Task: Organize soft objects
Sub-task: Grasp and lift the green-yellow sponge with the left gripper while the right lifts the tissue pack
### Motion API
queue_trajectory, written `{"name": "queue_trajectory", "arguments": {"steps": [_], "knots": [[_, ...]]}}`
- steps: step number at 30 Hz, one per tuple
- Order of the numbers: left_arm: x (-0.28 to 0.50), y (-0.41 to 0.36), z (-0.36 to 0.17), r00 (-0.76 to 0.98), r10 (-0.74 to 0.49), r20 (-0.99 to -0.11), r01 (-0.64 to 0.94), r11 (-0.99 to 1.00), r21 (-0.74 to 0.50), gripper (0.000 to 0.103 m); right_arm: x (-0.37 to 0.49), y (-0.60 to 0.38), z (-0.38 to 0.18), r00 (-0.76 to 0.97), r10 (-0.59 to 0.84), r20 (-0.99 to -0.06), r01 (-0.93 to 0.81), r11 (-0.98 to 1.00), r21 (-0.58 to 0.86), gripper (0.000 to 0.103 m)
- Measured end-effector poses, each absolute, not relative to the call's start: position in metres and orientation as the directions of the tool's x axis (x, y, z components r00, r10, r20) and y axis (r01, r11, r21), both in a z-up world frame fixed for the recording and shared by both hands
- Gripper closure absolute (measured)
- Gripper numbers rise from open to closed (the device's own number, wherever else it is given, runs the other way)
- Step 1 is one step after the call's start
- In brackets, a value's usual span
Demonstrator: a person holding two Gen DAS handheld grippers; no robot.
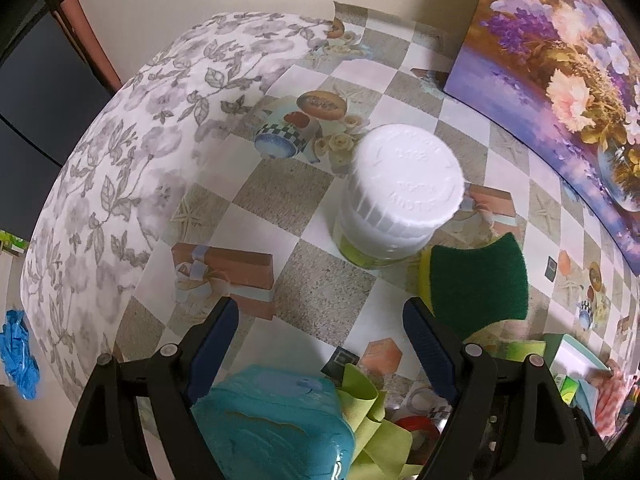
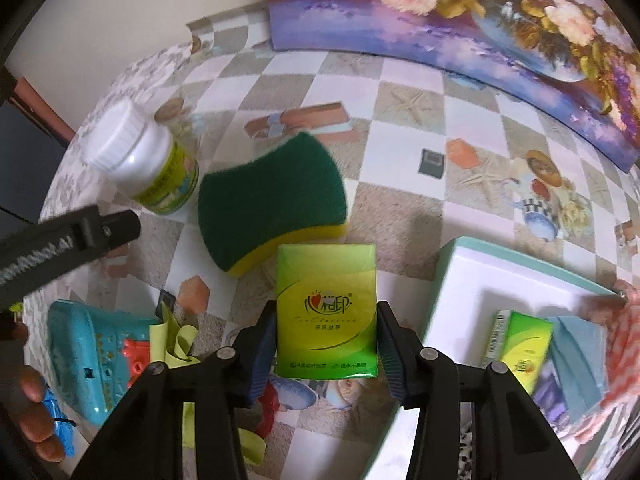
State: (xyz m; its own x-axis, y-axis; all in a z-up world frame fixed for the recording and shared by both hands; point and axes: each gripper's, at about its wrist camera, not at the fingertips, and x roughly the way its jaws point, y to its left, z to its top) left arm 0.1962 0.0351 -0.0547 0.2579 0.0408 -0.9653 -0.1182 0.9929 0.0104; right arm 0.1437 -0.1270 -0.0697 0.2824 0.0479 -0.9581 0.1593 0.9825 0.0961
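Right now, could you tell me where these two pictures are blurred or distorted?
Left wrist view: the fisheye bends the floral painting and table edge, and the white bottle cap looks slightly soft. Right wrist view: the tissue pack is sharp, while the sponge edges smear and dark corners vignette.

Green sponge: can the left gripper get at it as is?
Probably yes. The left gripper is open and holds nothing, and the green sponge lies just past its right finger, nothing on top. The white bottle stands close beside it, so little room there.
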Motion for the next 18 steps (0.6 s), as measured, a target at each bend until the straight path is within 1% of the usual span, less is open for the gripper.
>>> {"name": "queue_trajectory", "arguments": {"steps": [5,11,18], "knots": [[0.196,0.028,-0.052,0.263,0.024,-0.964,-0.103,0.995,-0.003,0.018,0.135,-0.141,-0.047,0.320,0.042,-0.946,0.173,0.980,0.102,0.053],[0.195,0.009,-0.060,0.260,0.034,-0.965,-0.077,0.997,0.015,0.018,0.124,-0.157,-0.022,0.366,0.013,-0.931,0.204,0.974,0.094,0.053],[0.195,-0.006,-0.069,0.267,0.044,-0.963,-0.073,0.997,0.026,0.018,0.121,-0.175,-0.010,0.393,-0.010,-0.920,0.231,0.969,0.088,0.053]]}}
